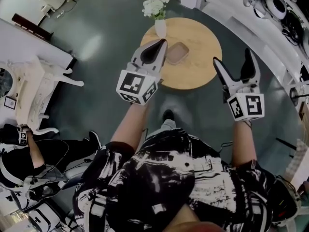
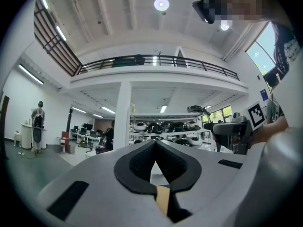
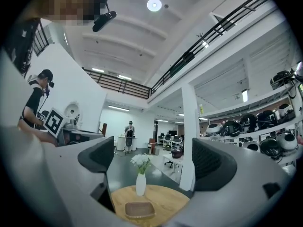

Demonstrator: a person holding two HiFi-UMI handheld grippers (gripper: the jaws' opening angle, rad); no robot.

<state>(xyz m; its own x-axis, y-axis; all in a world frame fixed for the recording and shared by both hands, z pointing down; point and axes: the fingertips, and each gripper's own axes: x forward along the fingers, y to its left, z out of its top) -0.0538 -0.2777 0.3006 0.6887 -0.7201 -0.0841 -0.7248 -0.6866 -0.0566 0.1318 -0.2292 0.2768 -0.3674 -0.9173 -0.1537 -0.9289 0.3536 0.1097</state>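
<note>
A round wooden table point(image 1: 198, 64) stands ahead of me, with a white vase of white flowers point(image 1: 158, 19) and a small brown tray point(image 1: 176, 52) on it. My left gripper point(image 1: 158, 43) is held over the table's near left edge, its jaws shut with nothing between them; in the left gripper view the pads point(image 2: 142, 162) meet at the tips. My right gripper point(image 1: 233, 65) is at the table's right side, open and empty. Between its jaws the right gripper view shows the vase point(image 3: 140, 184), the tray point(image 3: 139, 209) and the table point(image 3: 168, 201).
A white ornate chair point(image 1: 36, 88) stands at the left, and a seated person point(image 1: 29, 153) is at the lower left. White shelving with helmets point(image 1: 270, 4) runs along the upper right. A white pillar point(image 3: 188, 136) rises behind the table. The floor is grey-green.
</note>
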